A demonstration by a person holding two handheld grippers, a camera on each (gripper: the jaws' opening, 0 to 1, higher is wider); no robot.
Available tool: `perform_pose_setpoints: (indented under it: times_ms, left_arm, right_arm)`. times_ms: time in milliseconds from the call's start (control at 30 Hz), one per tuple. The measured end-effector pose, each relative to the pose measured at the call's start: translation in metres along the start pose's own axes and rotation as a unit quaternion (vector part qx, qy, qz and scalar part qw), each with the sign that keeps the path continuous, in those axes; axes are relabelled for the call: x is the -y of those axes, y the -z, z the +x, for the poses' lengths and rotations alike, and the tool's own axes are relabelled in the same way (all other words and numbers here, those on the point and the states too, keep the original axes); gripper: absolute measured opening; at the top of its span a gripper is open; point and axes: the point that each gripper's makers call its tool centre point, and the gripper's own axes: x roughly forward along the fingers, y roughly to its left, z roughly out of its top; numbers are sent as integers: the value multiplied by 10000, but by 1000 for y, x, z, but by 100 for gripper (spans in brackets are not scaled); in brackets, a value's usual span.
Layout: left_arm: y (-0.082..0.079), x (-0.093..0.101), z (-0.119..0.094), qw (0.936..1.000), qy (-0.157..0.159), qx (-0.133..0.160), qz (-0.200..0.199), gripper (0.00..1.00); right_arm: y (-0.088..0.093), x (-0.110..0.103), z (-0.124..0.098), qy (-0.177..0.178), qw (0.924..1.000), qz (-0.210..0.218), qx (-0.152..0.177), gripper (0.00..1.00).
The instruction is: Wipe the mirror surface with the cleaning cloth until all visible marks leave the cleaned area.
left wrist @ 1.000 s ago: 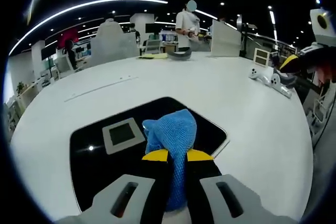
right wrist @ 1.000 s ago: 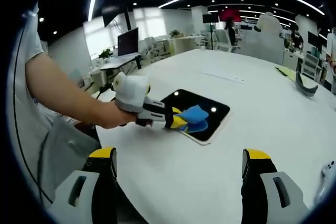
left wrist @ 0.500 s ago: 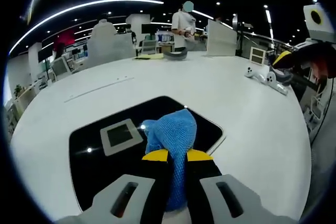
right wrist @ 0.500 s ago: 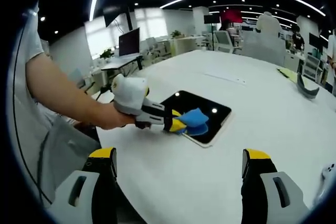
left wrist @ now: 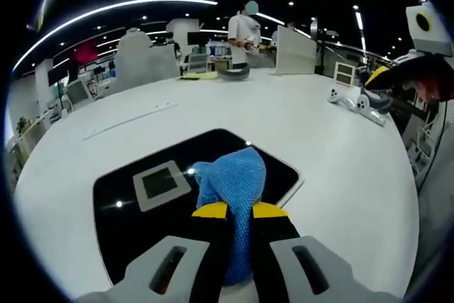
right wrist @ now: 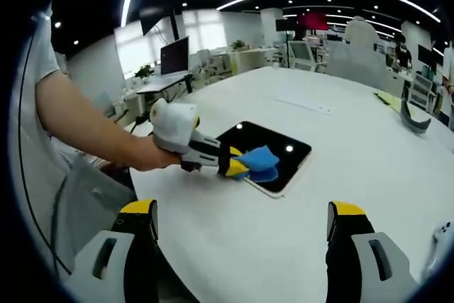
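Pinching the blue cloth point(left wrist: 234, 182) between closed jaws, the left gripper point(left wrist: 240, 211) presses it onto the dark mirror point(left wrist: 142, 211), which lies flat near the desk point(left wrist: 298, 118) edge closest to the person. The right gripper point(right wrist: 241, 228) hangs above bare desk, jaws wide apart and empty.

Blue cloth point(left wrist: 234, 182) on dark mirror point(left wrist: 128, 211)

Open-plan office, curved ceiling light strips point(left wrist: 106, 10) (dark ceiling), white table point(left wrist: 213, 108).
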Motion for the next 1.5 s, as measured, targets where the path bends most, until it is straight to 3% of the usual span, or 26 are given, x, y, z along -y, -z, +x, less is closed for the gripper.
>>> perform_pose_setpoints:
  times_ms: [633,1500]
  left_arm:
    - [9,-19,-16,9999,-51,-87,-67,7]
    - [4,-59,-11,9991,-349,-75,-243,7]
  right_arm:
    - [-3,-3,2,-15,10000,-10,44,100]
    - [4,2,3,63,9999,135,13,100]
